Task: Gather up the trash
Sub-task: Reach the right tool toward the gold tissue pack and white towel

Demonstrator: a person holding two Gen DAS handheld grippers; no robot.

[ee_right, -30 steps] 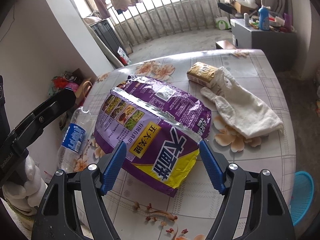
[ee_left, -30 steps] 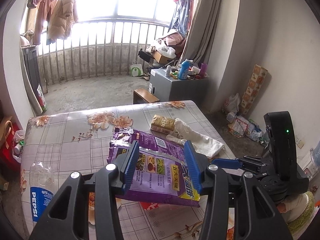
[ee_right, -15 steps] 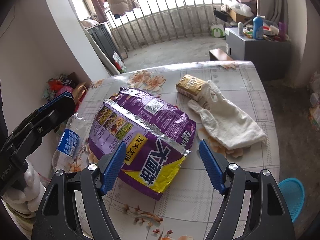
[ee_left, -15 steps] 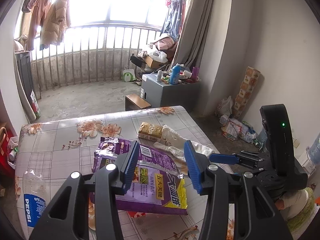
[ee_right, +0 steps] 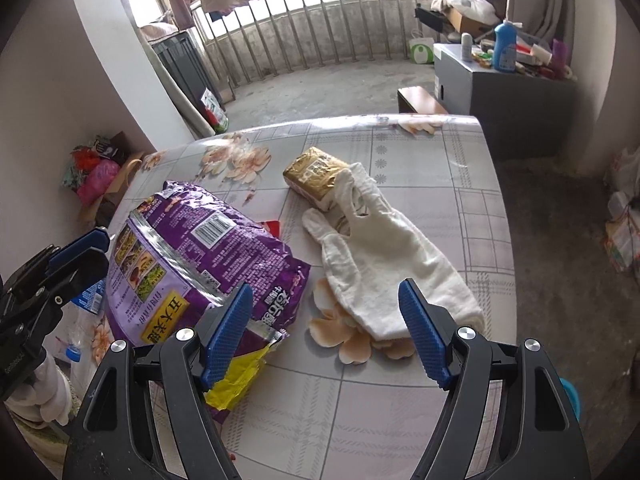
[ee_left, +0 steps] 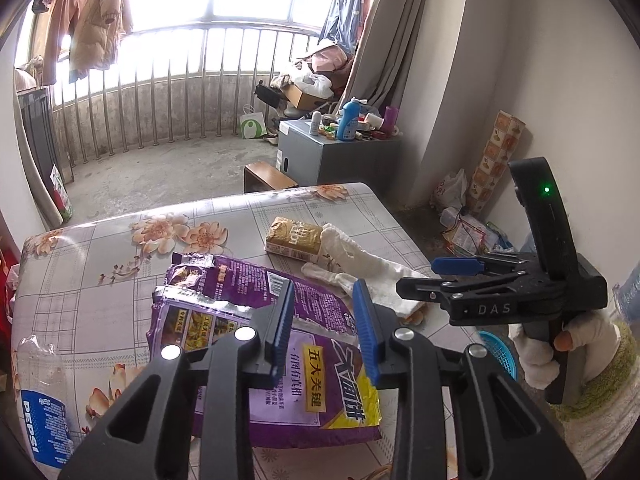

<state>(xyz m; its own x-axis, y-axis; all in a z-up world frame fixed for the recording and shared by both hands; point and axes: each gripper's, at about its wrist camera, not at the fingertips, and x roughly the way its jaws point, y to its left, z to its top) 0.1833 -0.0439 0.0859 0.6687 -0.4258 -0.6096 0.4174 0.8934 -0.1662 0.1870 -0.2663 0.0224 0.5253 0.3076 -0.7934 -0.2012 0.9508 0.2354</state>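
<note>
A large purple snack bag lies crumpled on the flowered table; it also shows in the right wrist view. My left gripper is open, above the bag's near half. My right gripper is open, over the table between the bag and a white glove. A gold packet lies under the glove's fingers; it also shows in the left wrist view. A crushed Pepsi bottle lies at the table's left edge.
A blue basket stands on the floor right of the table. A grey cabinet with bottles and a wooden stool stand beyond the far edge. Bags lie by the walls on both sides.
Both grippers pulled back and rose from the bag. The right gripper shifted right, toward the glove. The left gripper's jaws narrowed slightly. The bag looks more crumpled.
</note>
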